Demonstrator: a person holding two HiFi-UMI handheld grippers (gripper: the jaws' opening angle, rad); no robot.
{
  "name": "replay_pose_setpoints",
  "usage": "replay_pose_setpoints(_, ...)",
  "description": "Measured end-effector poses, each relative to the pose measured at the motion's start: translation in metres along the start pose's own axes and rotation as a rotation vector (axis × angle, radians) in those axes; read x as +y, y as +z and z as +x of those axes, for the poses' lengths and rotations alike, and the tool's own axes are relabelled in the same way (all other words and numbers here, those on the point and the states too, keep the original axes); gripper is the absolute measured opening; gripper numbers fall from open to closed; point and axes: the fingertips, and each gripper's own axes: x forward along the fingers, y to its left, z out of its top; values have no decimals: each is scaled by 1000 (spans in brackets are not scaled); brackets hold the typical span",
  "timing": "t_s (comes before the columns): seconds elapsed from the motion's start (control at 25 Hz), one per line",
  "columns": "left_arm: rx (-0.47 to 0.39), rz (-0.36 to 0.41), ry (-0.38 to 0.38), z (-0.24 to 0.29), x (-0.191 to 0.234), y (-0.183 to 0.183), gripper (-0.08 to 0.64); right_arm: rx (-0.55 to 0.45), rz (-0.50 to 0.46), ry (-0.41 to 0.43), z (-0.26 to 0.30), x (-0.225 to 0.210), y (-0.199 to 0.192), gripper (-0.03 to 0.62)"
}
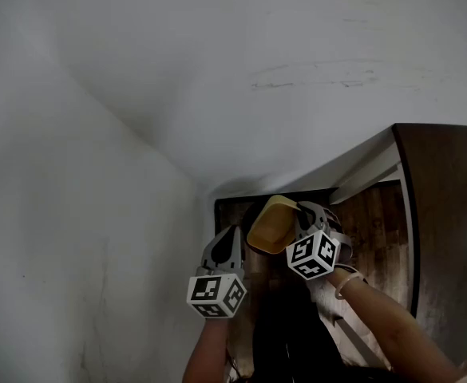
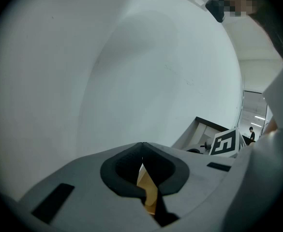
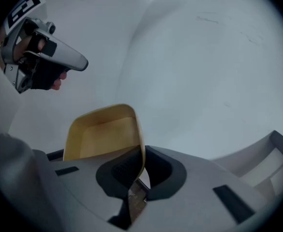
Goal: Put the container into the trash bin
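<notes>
The container [image 1: 269, 226] is a shallow yellow plastic tub, held tilted in mid-air near the corner of two white walls. My right gripper [image 1: 297, 214] is shut on its rim; in the right gripper view the tub's wall [image 3: 102, 134] runs down between the dark pads [image 3: 124, 170]. Just left of the tub, and apart from it, my left gripper [image 1: 233, 232] has its jaw tips together [image 2: 142, 146]. A tan sliver [image 2: 147, 190] shows low in the gap behind them; I cannot tell what it is. A dark mass [image 1: 285, 333] lies under both grippers; whether it is the bin is unclear.
White walls [image 1: 137, 94] fill most of the view and meet in a corner ahead. A dark-topped white cabinet [image 1: 441, 182] stands on the right over a wooden floor [image 1: 373, 218]. The person's forearm [image 1: 385, 325] reaches in from the bottom right.
</notes>
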Motion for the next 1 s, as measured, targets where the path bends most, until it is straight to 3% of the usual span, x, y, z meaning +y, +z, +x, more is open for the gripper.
replay_pose_setpoints(0.52,9,-59,1,6,9,-5,20,78,-23,35,37,25,-26,37)
replay_pose_setpoints(1.0,41,-27,-38,21,6,-12,20,108,9,98,60,43,-40,77)
